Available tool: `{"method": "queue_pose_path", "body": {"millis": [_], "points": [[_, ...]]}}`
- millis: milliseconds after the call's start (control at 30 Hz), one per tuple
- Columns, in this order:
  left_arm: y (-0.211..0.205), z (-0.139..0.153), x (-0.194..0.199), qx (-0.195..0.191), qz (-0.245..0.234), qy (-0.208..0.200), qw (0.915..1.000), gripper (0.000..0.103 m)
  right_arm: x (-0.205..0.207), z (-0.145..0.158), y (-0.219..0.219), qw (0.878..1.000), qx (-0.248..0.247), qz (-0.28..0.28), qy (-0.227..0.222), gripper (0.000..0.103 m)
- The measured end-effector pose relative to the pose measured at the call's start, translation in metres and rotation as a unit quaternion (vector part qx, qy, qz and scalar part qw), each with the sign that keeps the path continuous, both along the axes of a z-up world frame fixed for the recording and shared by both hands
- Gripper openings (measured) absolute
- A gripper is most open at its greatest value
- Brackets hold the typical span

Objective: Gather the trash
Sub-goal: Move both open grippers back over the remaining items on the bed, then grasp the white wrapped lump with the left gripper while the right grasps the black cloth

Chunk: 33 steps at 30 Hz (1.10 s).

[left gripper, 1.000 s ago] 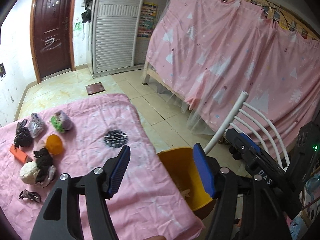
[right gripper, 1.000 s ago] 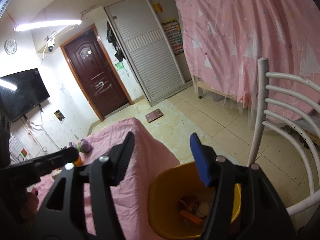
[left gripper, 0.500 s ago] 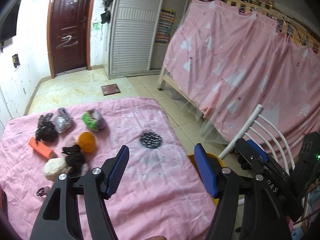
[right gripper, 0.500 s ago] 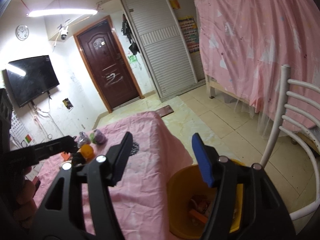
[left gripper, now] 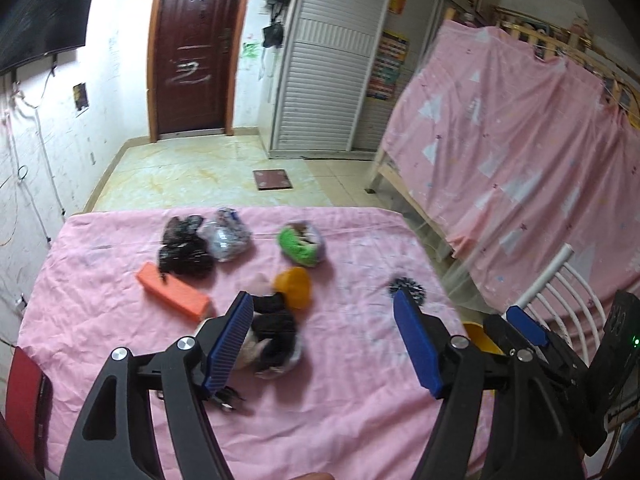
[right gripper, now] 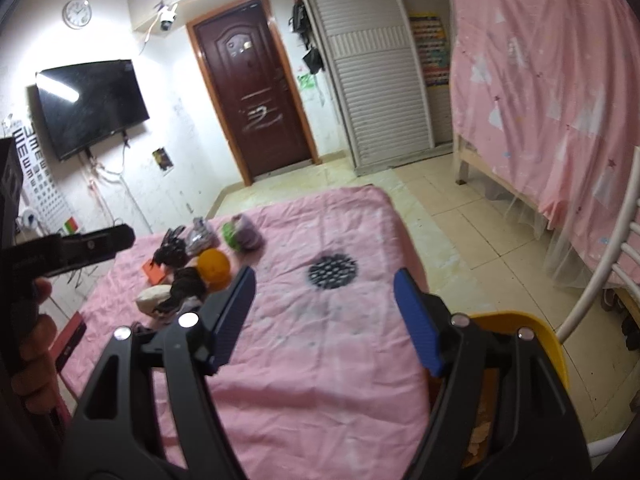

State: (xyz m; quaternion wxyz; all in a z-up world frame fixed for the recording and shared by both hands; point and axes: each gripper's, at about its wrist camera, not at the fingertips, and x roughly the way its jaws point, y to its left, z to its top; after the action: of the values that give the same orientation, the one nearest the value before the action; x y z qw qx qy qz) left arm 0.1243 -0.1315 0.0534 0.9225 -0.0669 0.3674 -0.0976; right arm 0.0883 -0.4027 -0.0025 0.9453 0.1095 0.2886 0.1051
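Both tongs have swung away from the yellow bin point(right gripper: 532, 330) and now face the pink desk point(left gripper: 340, 380), jaws opening with nothing between them. Left tongs point(left gripper: 324, 340) are nearer the trash pile point(left gripper: 276, 320), which lies just ahead toward their left finger; right tongs point(right gripper: 324, 316) hover beside the bin, the orange box point(left gripper: 172, 292) lying slantwise beyond.

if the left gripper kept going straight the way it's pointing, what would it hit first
Probably bare pink tablecloth. The left gripper, jaws opening and empty, aims just right of the black crumpled wad; depth is hard to judge.
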Motion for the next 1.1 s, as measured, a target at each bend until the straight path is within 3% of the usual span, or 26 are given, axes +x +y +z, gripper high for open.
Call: {"method": "queue_pose_path", "body": {"millis": [267, 533, 1100], "points": [[0.036, -0.002, 0.003, -0.001, 0.029, 0.001, 0.9996, 0.066, 0.016, 0.002, 0.035, 0.999, -0.013, 0.036, 0.007, 0.069], [0.072, -0.023, -0.003, 0.006, 0.043, 0.021, 0.9988, 0.068, 0.032, 0.0, 0.081, 0.996, -0.028, 0.086, 0.02, 0.069], [0.123, -0.059, 0.014, -0.012, 0.084, 0.062, 0.9945, 0.068, 0.06, -0.03, 0.158, 0.984, -0.058, 0.15, 0.08, 0.069]]}}
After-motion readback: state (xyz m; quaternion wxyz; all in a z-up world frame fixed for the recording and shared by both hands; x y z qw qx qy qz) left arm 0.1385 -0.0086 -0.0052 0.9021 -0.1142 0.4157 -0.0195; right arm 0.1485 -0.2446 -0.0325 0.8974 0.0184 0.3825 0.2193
